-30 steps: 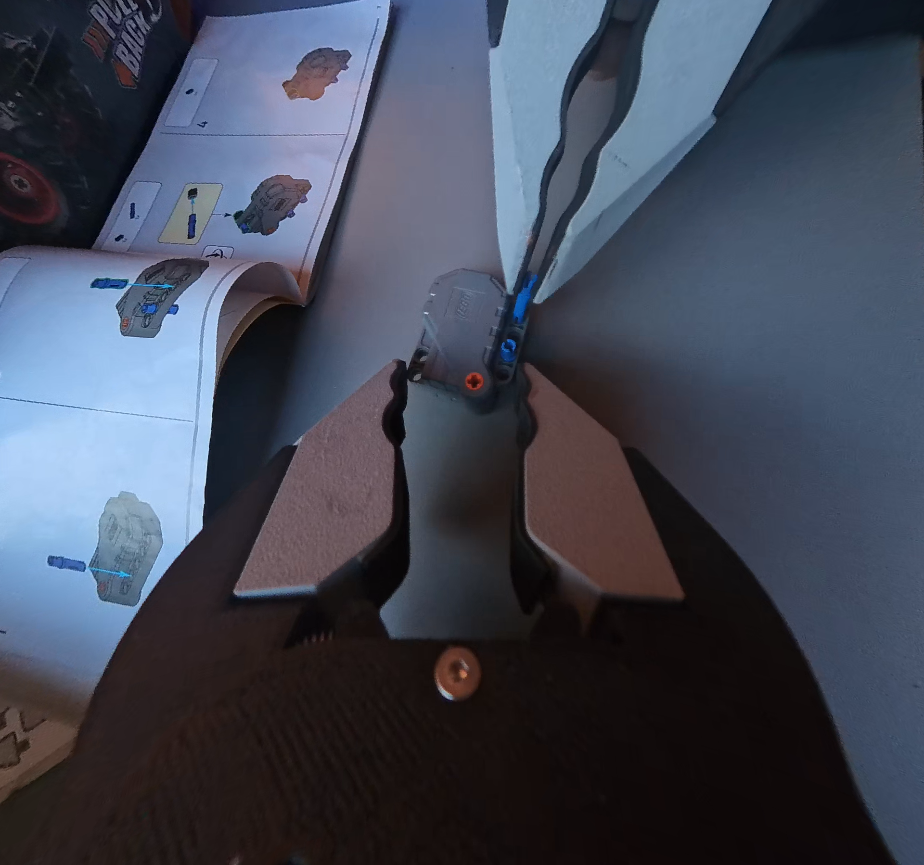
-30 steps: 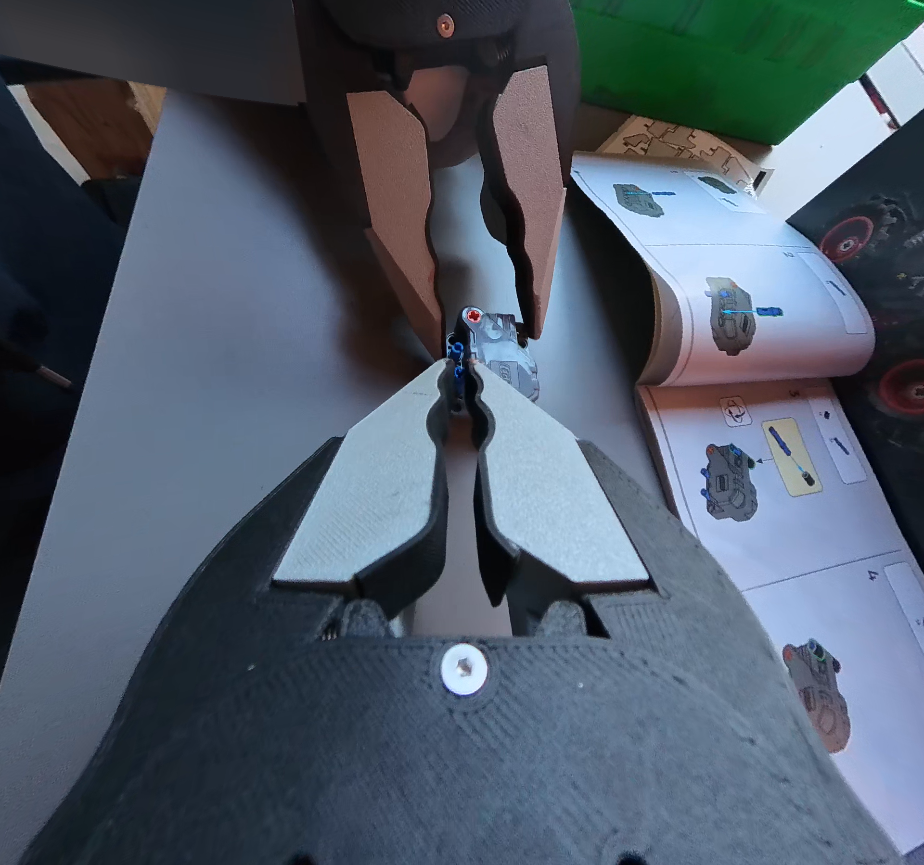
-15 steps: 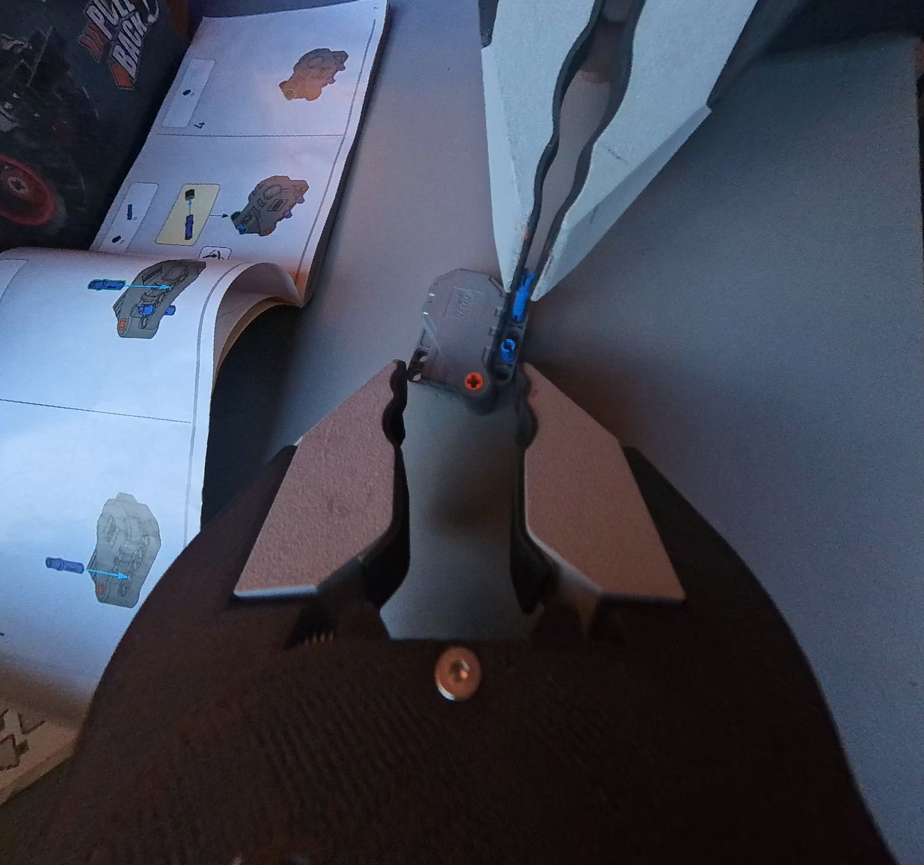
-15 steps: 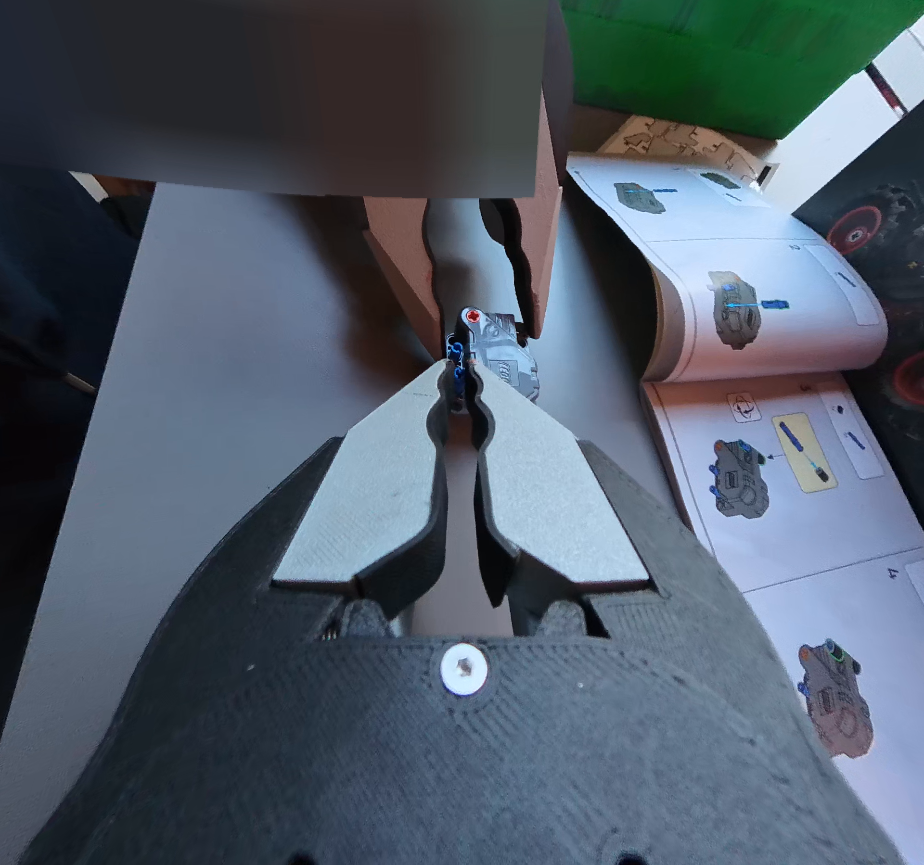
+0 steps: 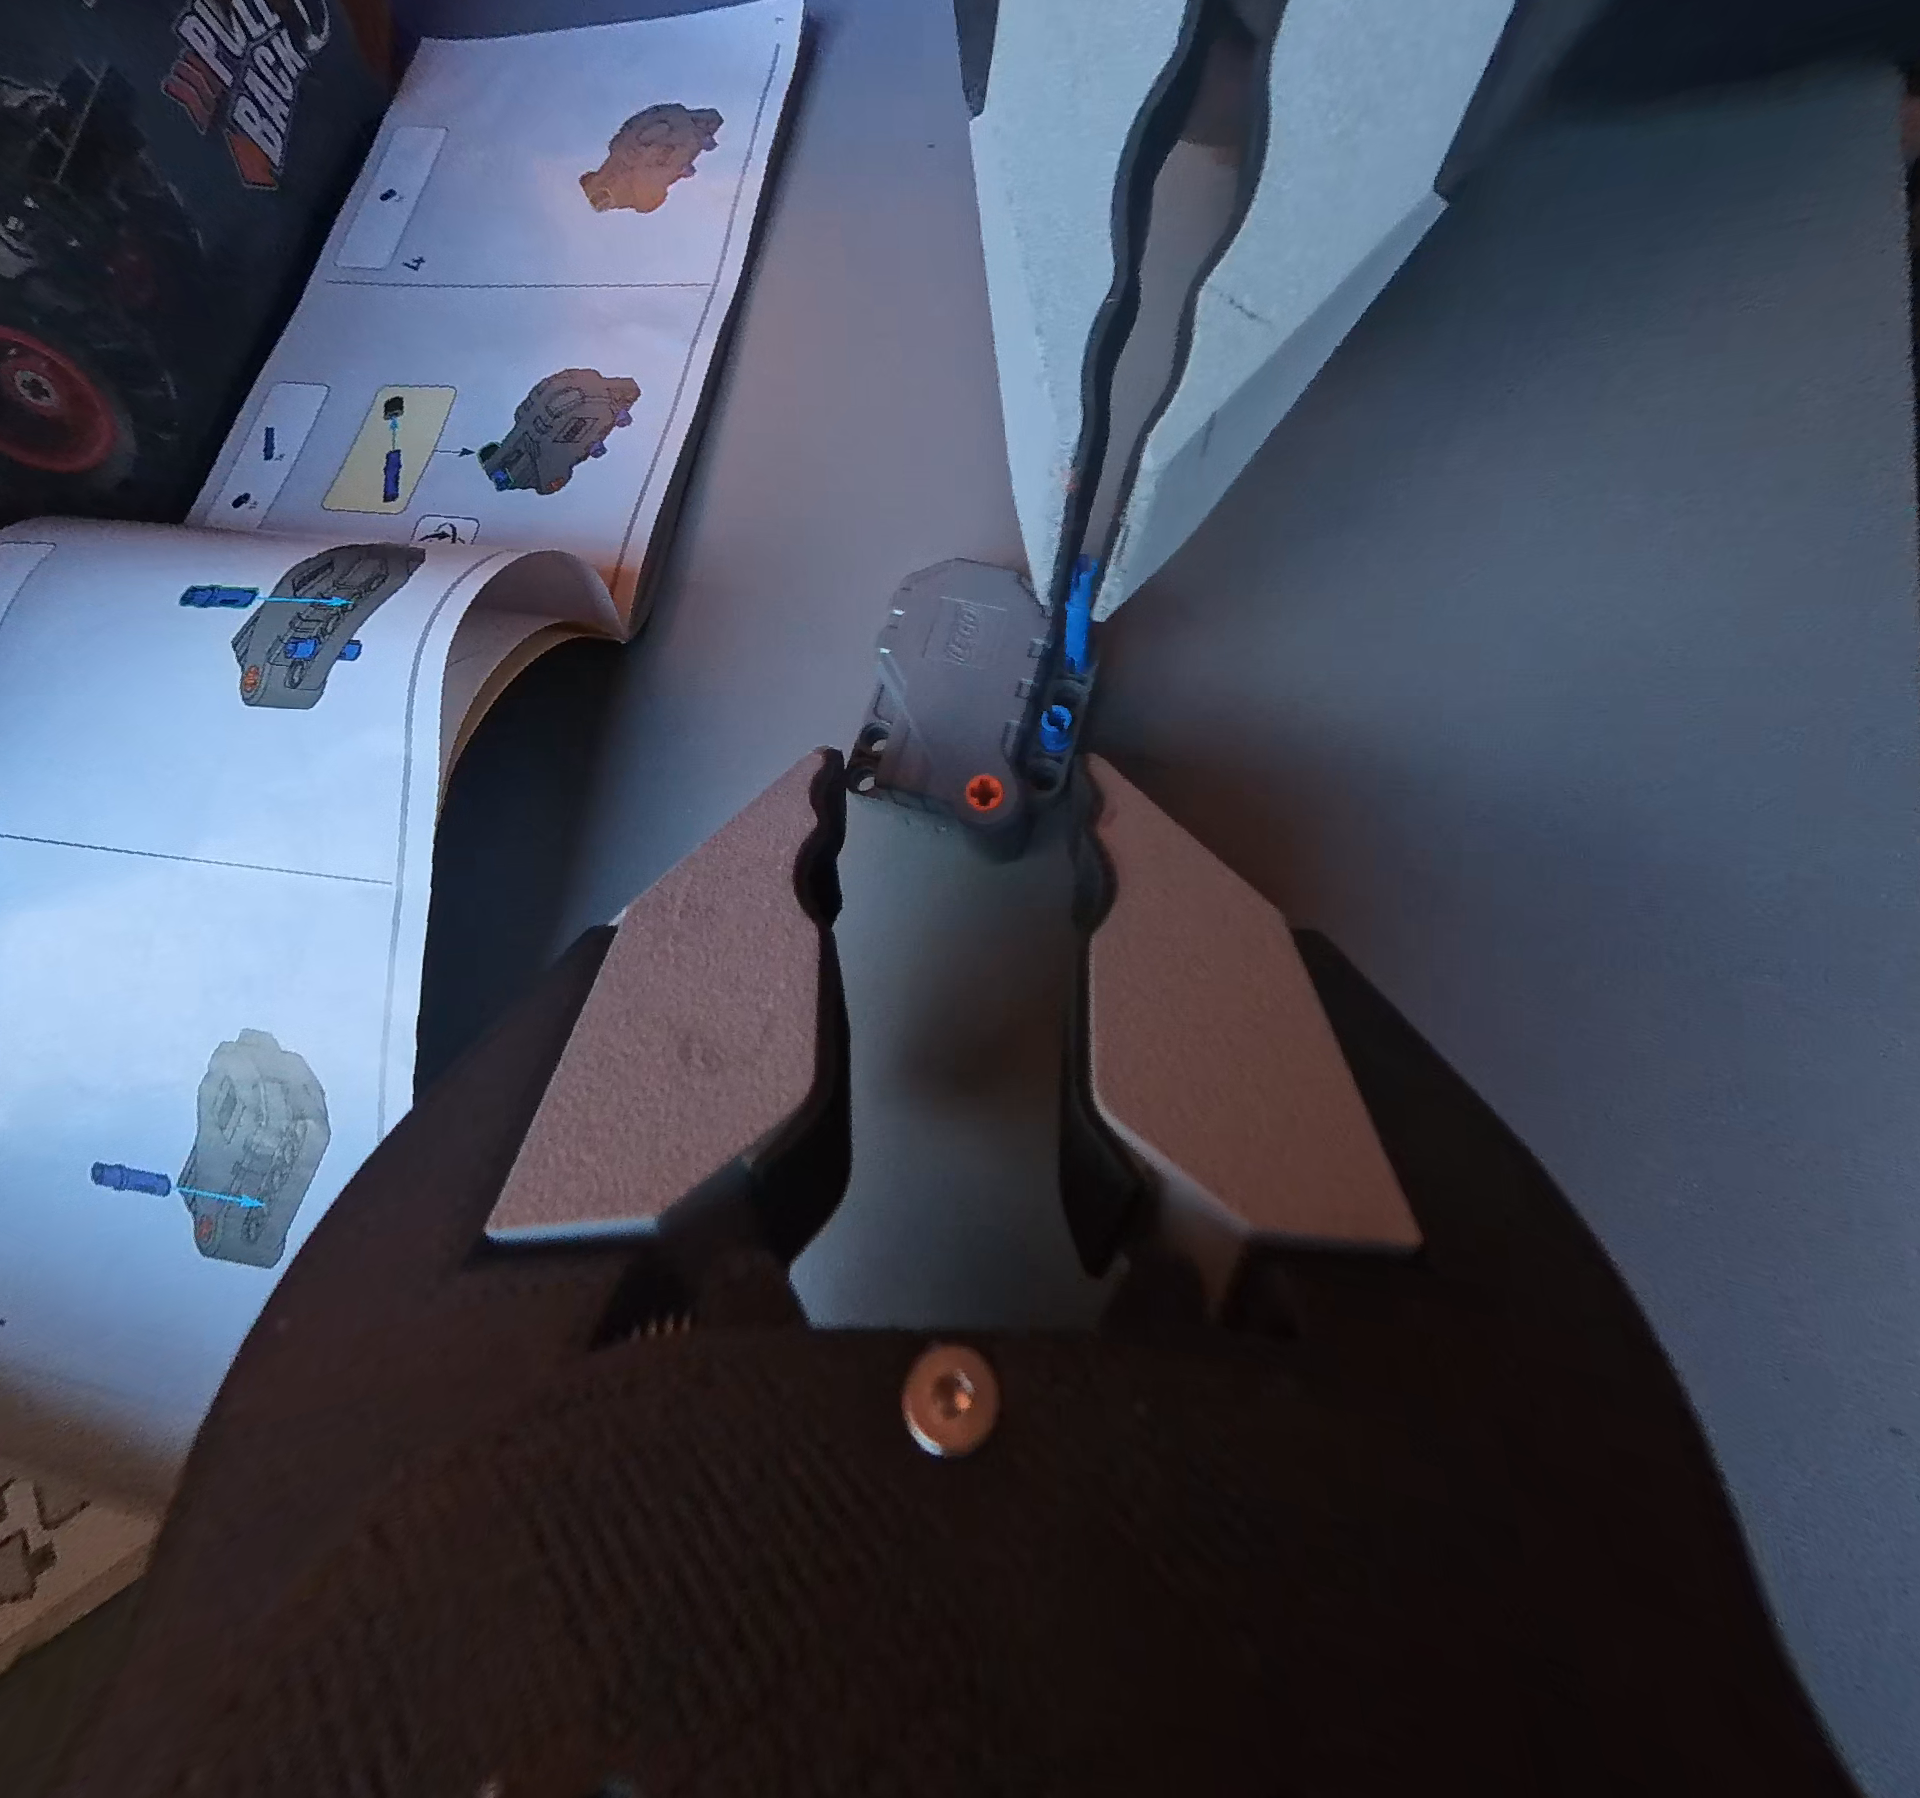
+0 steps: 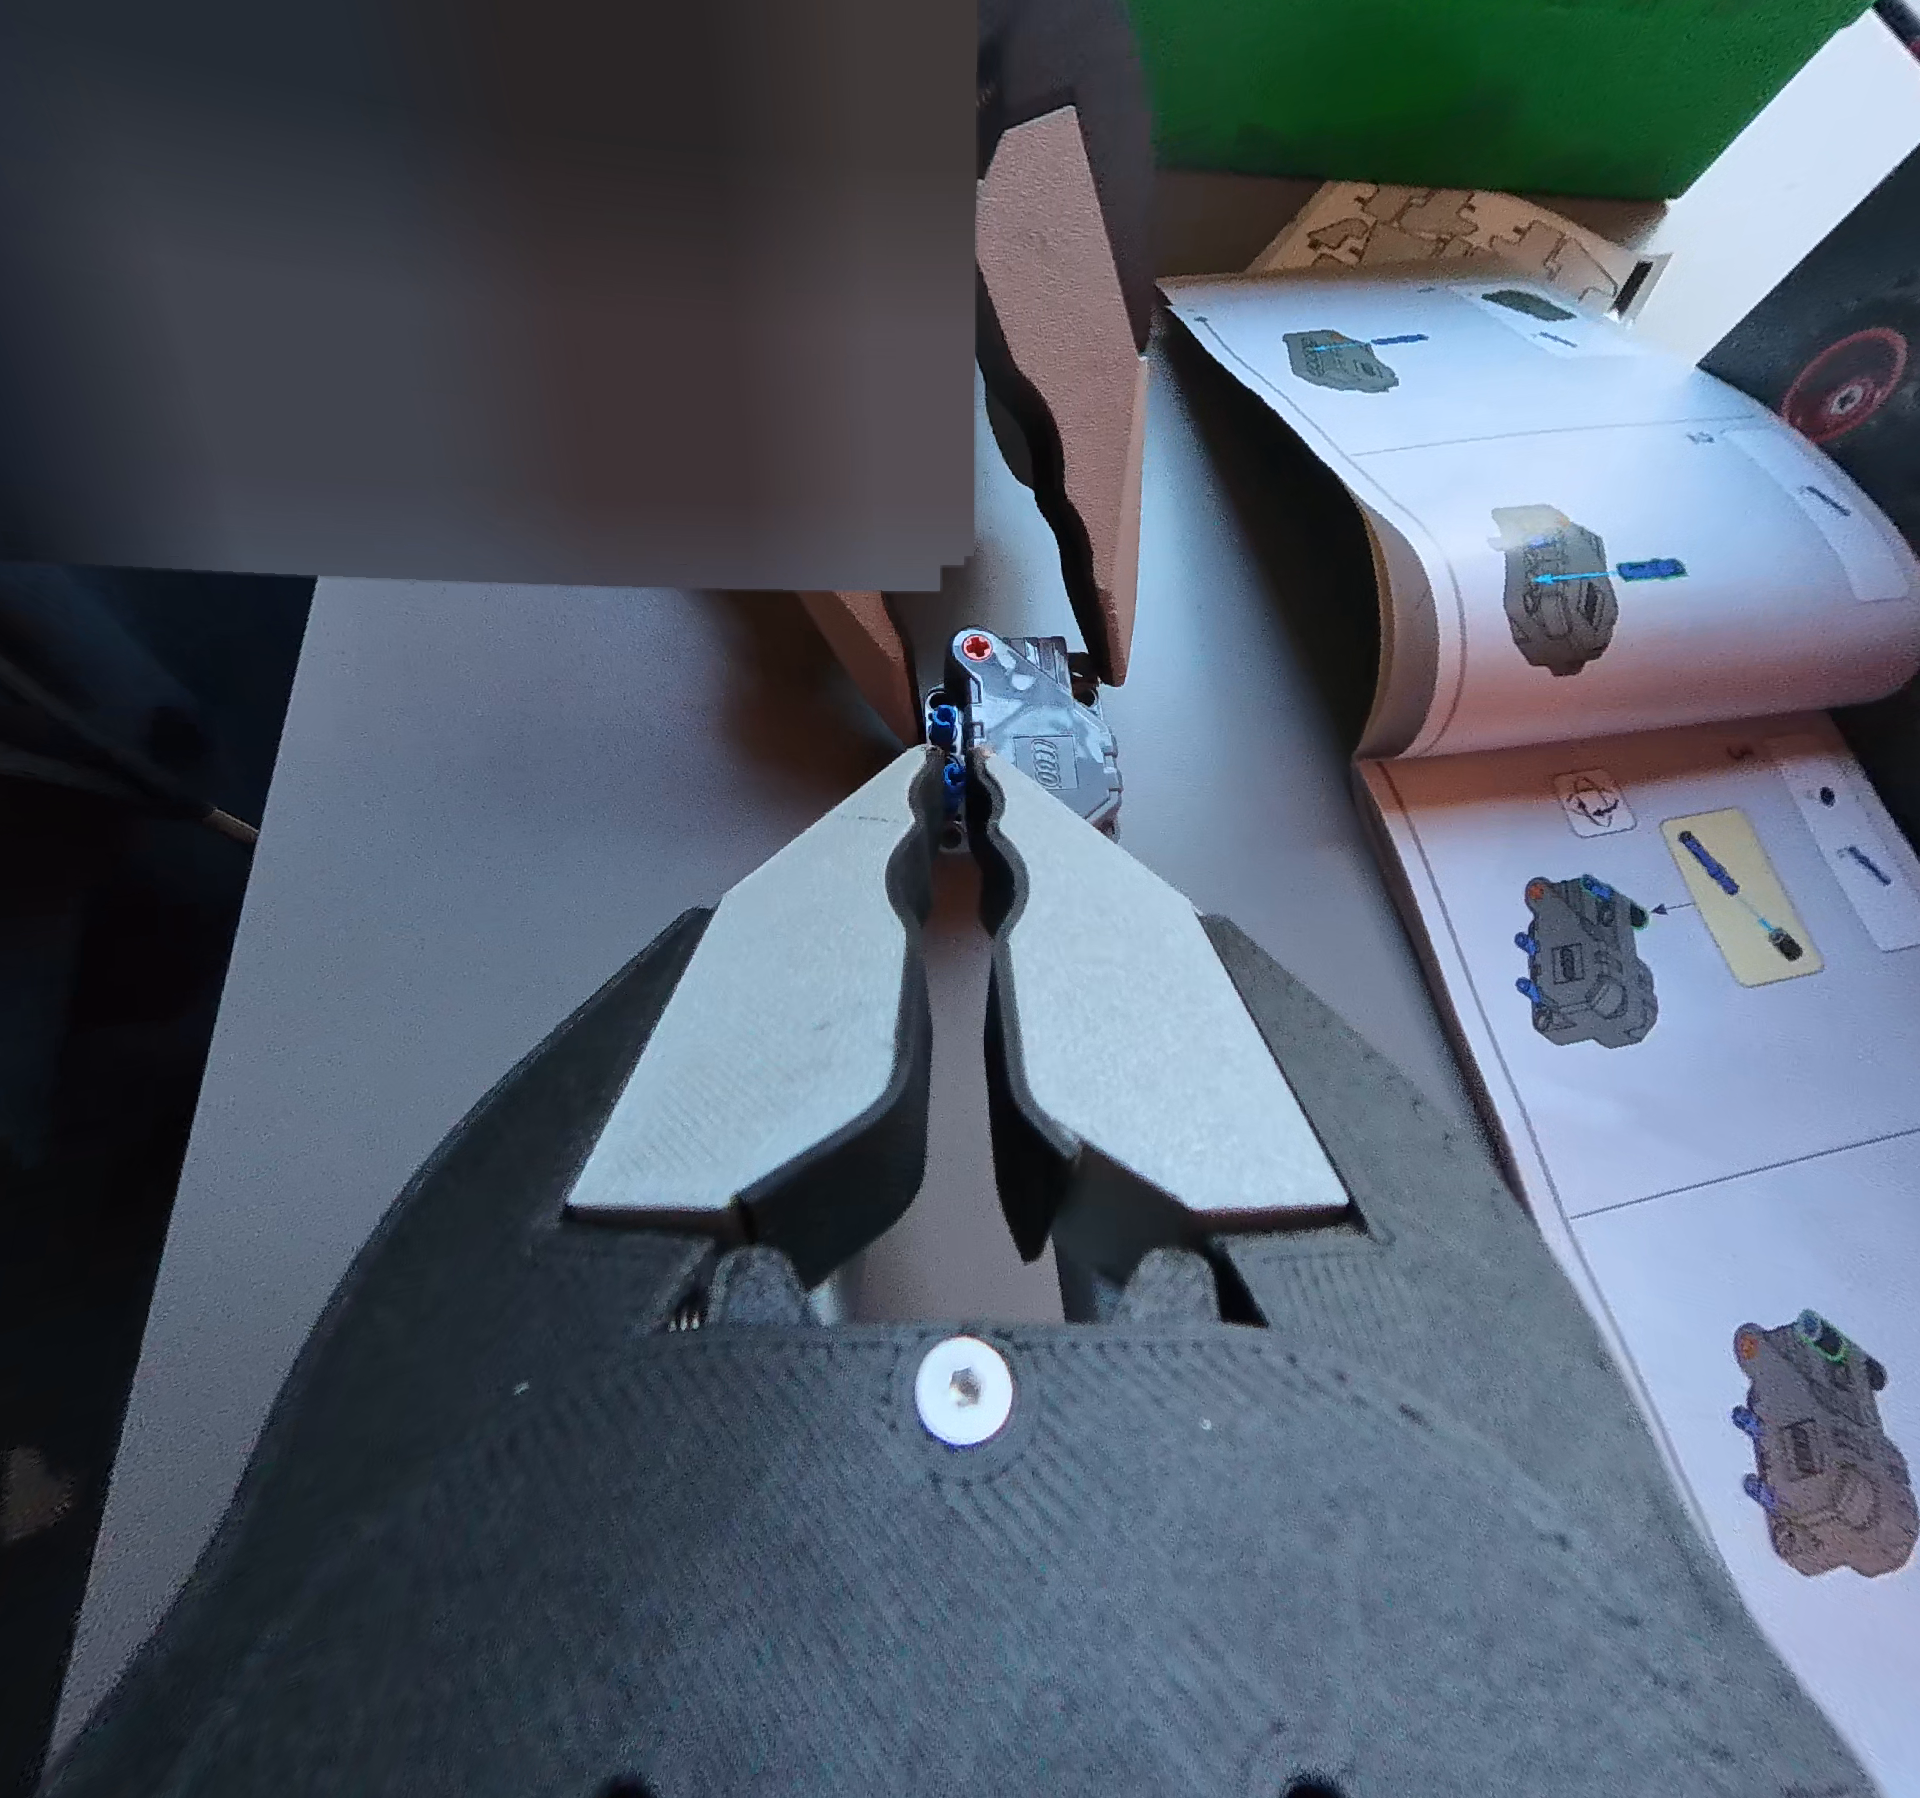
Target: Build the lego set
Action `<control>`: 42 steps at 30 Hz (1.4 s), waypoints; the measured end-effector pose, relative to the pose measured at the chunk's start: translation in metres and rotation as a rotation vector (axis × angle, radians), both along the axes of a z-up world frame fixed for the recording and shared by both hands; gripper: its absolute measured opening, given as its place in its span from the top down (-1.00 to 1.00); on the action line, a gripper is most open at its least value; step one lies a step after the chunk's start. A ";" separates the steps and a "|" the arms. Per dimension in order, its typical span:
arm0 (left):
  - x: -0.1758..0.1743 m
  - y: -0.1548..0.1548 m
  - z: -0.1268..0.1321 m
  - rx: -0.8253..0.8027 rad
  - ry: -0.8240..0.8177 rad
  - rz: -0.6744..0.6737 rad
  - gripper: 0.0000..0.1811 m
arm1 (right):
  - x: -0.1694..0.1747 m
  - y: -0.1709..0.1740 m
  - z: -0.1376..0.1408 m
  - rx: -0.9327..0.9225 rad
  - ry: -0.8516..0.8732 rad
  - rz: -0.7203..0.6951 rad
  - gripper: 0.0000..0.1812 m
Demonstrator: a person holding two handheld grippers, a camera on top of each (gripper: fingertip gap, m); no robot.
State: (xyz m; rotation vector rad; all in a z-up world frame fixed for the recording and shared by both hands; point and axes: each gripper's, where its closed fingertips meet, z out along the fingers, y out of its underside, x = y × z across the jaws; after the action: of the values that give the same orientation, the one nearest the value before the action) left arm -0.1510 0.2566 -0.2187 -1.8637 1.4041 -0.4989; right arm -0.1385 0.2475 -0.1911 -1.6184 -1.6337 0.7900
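Observation:
A grey Lego motor block [image 5: 961,652] with an orange axle hole lies just over the grey table. My left gripper [image 5: 956,787] is shut on its near end, one finger on each side. A blue pin [image 5: 1055,725] sits in the block's right edge. My right gripper [image 6: 951,769], with white fingers [image 5: 1039,294] coming from the far side, is shut on a second blue pin [image 6: 948,780] pressed against that same edge of the block [image 6: 1044,746]. In the right wrist view the left gripper's brown fingers [image 6: 1081,460] flank the block from behind.
An open instruction booklet [image 5: 499,294] lies left of the block and also shows in the right wrist view [image 6: 1662,813]. The dark set box [image 5: 104,190] is beyond it. A green bin [image 6: 1455,34] and a cardboard sheet [image 6: 1434,231] stand behind. The table edge [image 6: 260,813] runs at the left.
Almost nothing. Both grippers stay shut in place at the block. The right wrist view has shifted slightly.

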 end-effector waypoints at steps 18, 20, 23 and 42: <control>0.001 -0.001 0.000 -0.002 -0.001 -0.004 0.55 | 0.002 -0.002 -0.001 0.135 -0.190 0.057 0.99; 0.001 -0.001 0.000 -0.009 -0.003 -0.005 0.55 | 0.002 -0.002 -0.001 0.130 -0.236 0.085 0.99; 0.001 -0.004 0.000 -0.021 -0.008 -0.024 0.56 | 0.003 -0.006 -0.002 0.161 -0.313 0.189 0.99; -0.002 -0.001 -0.001 -0.015 0.001 -0.053 0.69 | 0.012 -0.009 -0.029 0.335 -0.713 0.603 1.00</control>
State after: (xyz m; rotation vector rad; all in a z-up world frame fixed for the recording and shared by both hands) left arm -0.1531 0.2560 -0.2194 -1.8427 1.4571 -0.5361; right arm -0.1268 0.2381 -0.2198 -1.2252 -2.6645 0.1587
